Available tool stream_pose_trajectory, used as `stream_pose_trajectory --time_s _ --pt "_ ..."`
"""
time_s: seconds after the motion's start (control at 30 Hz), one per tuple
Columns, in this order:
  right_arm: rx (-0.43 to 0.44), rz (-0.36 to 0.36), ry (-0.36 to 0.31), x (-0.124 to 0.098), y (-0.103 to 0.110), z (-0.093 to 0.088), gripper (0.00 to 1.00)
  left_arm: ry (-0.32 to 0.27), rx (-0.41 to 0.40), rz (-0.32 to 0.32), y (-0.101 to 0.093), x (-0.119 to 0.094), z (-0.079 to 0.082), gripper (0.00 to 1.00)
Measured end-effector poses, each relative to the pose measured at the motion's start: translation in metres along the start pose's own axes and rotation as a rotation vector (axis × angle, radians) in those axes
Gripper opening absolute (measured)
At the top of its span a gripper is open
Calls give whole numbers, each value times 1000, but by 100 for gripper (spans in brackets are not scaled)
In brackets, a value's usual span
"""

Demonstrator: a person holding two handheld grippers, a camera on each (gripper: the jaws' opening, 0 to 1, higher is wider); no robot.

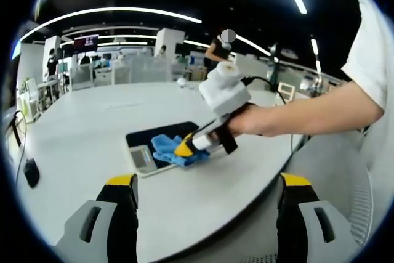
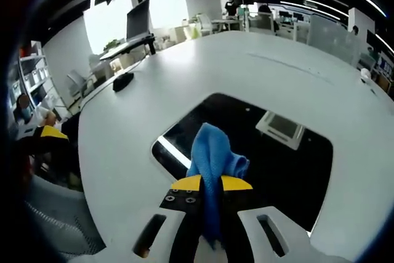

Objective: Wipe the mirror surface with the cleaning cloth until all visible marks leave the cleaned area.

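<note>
Right gripper view: right gripper (image 2: 211, 184) clamped on the cleaning cloth (image 2: 213, 155), yellow tips pinching a bunched blue fold that rises between them.
Mirror: mirror (image 2: 289, 177) lies flat on the white table (image 2: 123, 127), dark face up, reflecting a ceiling unit and a light strip; cloth sits over its near-left part.
Left gripper view: left gripper (image 1: 206, 186) apart, holding nothing, held back near the table (image 1: 80, 146) edge; right gripper (image 1: 188, 146) seen pressing the cloth (image 1: 166, 147) onto the near end of the mirror (image 1: 151, 133).
Marks: too small to tell on the glass from either view.
Step in hand: judged as a wiping pass across the mirror face.
How to do it well: keep the pinch firm so the fold does not slip; press the cloth flat, not the tips, against the glass; sweep in overlapping strokes from the near corner toward the far edge; check against the reflected light strip for streaks.
Risk: mirror may slide on the smooth table; steady its border with the free gripper if needed.
Elsewhere: dark mouse (image 2: 123, 81) well apart on the table.
</note>
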State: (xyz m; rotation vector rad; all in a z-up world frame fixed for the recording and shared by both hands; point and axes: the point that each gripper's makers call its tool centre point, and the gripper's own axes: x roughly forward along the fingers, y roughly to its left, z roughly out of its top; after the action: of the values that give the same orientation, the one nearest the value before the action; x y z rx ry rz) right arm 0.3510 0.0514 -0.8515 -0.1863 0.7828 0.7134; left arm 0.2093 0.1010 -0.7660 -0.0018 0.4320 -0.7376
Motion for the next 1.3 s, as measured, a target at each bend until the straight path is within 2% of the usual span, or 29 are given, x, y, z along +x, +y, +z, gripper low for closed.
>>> stream_pose_trajectory --time_s 1.3 --pt "11 -16 -10 -1 -5 2 5 8 1 -3 -1 0 -1 94"
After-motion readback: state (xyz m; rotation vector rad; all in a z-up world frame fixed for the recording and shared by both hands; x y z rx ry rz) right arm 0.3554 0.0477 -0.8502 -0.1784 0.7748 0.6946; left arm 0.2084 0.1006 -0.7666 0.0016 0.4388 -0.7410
